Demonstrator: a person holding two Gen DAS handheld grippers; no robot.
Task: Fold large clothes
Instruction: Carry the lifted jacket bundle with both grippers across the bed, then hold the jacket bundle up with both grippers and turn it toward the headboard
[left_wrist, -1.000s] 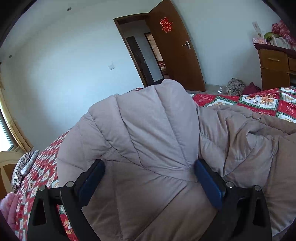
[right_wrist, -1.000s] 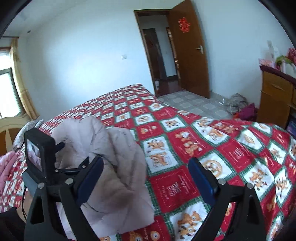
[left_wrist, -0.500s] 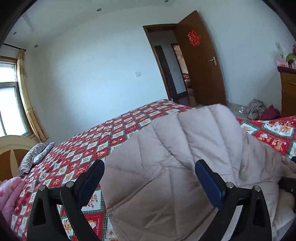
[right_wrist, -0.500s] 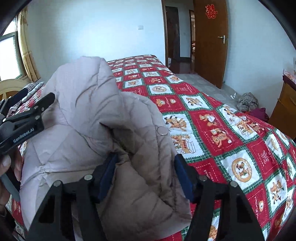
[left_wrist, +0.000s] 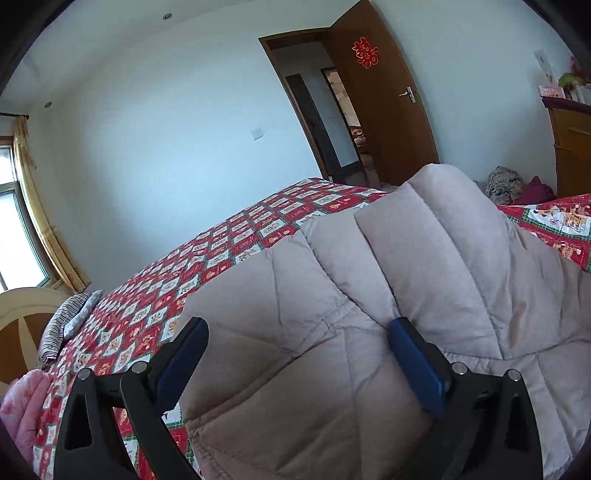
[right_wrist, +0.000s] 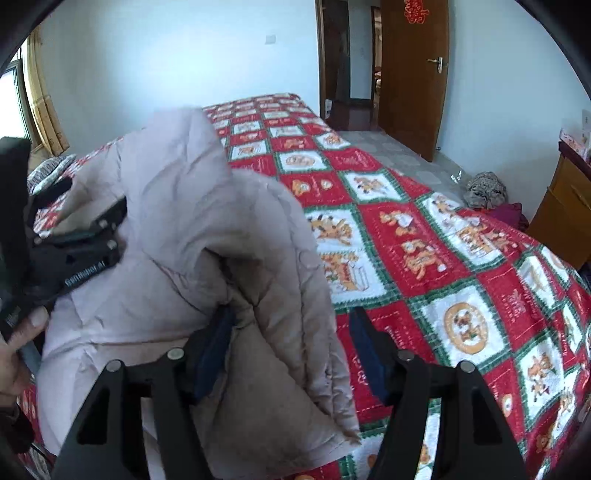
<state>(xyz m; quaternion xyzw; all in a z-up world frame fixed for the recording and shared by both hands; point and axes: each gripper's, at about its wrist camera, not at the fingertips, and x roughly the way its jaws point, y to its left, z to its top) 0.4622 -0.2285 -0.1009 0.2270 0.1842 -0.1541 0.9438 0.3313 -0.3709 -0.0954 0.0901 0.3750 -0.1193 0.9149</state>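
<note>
A large beige quilted puffer coat (left_wrist: 369, 332) lies bunched on the bed, its bulk rising between both grippers. My left gripper (left_wrist: 299, 354) has its jaws wide apart with the coat's padded body between them. The coat also shows in the right wrist view (right_wrist: 177, 229). My right gripper (right_wrist: 291, 343) has its jaws narrowed around a thick fold of the coat's edge. The left gripper's body (right_wrist: 74, 251) is in the right wrist view at the left, pressed against the coat.
The bed carries a red, green and white patterned quilt (right_wrist: 443, 258). A striped pillow (left_wrist: 66, 325) and pink bedding (left_wrist: 26, 406) lie at the head end. A wooden cabinet (right_wrist: 561, 221) and a clothes heap (right_wrist: 484, 192) stand beyond the bed, near an open door (left_wrist: 384, 110).
My right gripper moved from the bare quilt onto the coat and narrowed its jaws around a fold. My left gripper shifted and tilted; more of the bed shows to its left.
</note>
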